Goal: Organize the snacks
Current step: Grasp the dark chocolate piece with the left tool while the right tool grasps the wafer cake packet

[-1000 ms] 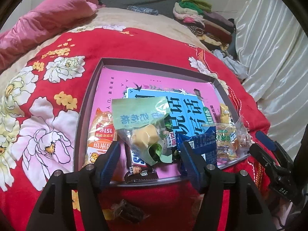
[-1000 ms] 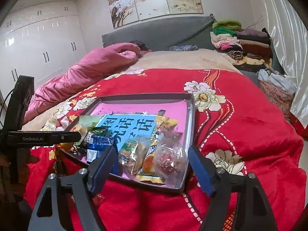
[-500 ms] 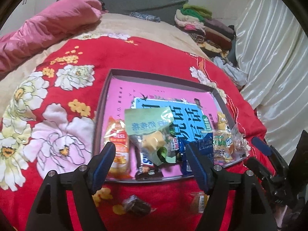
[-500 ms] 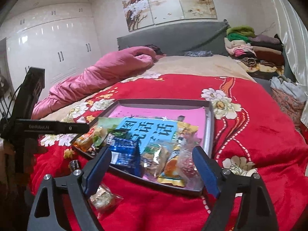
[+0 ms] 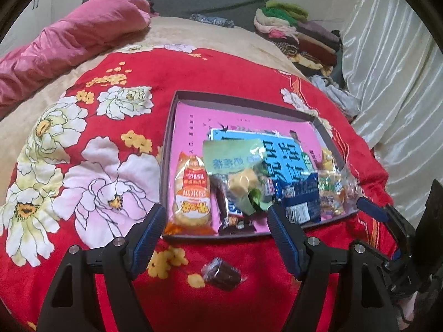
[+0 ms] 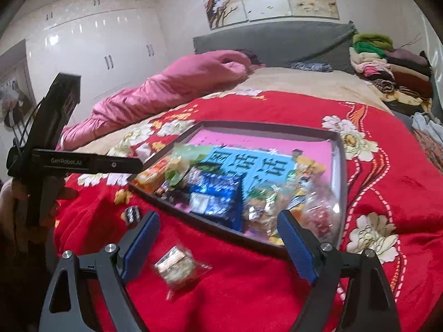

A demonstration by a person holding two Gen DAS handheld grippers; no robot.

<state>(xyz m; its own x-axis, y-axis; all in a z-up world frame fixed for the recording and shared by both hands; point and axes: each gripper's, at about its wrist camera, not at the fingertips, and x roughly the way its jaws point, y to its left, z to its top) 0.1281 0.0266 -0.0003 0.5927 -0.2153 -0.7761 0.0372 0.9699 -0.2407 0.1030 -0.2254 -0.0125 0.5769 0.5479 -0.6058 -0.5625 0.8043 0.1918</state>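
Snacks are piled at the tray's 6 o'clock edge. Both claws, left and right, are released and empty, having just been widening. Loose wrapped sweet and packet lie outside on soft bedding, where a misjudged pinch risks snagging fabric.

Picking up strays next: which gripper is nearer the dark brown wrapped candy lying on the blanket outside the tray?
Left. The left gripper hangs open right over the dark brown candy. The right gripper is off to its side, open over a clear-wrapped snack.

Snacks in tray; candy before tray
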